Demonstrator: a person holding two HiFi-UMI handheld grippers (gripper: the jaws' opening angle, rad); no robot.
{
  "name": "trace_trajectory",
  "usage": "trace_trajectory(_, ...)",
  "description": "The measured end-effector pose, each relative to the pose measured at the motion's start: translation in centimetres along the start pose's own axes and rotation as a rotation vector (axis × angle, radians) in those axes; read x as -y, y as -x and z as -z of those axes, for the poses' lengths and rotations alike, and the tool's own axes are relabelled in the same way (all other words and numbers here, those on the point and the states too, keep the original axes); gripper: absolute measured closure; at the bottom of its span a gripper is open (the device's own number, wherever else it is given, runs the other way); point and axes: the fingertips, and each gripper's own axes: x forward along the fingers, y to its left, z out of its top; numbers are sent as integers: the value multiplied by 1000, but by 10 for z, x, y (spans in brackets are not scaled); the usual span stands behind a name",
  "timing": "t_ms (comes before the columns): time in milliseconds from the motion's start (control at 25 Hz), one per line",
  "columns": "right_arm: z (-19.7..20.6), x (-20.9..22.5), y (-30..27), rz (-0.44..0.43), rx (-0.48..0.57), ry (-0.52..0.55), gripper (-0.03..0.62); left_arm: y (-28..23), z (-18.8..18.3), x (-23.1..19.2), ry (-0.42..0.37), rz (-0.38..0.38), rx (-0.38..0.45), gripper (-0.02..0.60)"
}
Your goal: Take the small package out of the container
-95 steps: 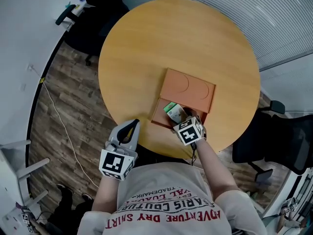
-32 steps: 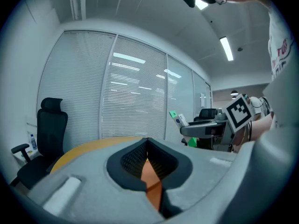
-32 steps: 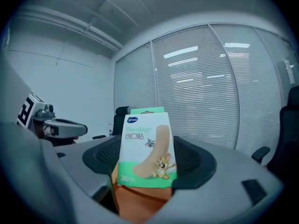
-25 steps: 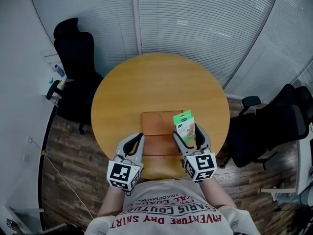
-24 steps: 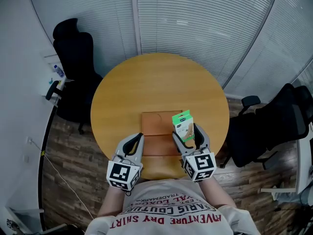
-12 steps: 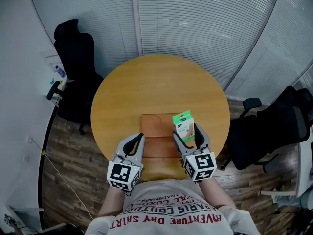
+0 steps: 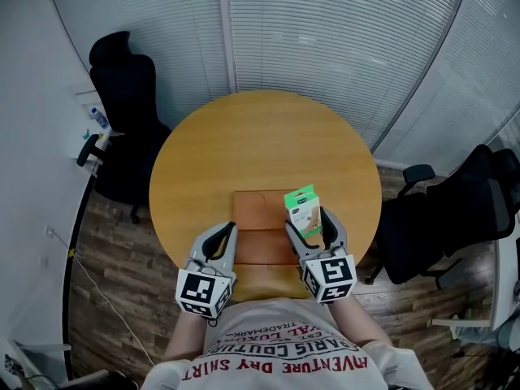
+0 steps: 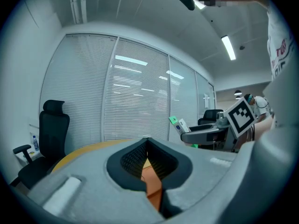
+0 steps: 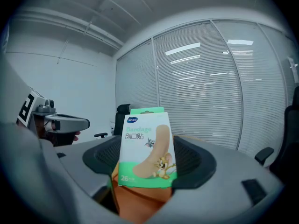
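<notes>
The small package (image 7: 301, 210) is a green and white bandage box, held upright with my right gripper (image 7: 308, 219) shut on its lower part. It hangs above the right edge of the flat orange container (image 7: 255, 223), which lies at the near side of the round wooden table (image 7: 260, 140). In the right gripper view the package (image 9: 146, 148) fills the space between the jaws of the right gripper (image 9: 147, 164), with the orange container (image 9: 140, 202) below. My left gripper (image 7: 231, 227) hovers at the container's left edge, shut on nothing, and the left gripper (image 8: 147, 142) shows its tips meeting.
Black office chairs stand at the back left (image 7: 122, 63) and at the right (image 7: 443, 218) of the table. Window blinds (image 7: 325, 39) run behind it. A white desk edge with small items (image 7: 91, 132) is at the left, over wood flooring.
Since 3.8 s ago the right gripper has lifted the package up out of the container and the view has pulled back. Over the last second hardly anything moved.
</notes>
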Motion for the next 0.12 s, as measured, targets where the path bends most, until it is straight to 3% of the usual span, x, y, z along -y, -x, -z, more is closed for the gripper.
trace_trajectory(120,0,4,-3,-8,-12,0,238,-6,-2,0,4,-3,-4,569)
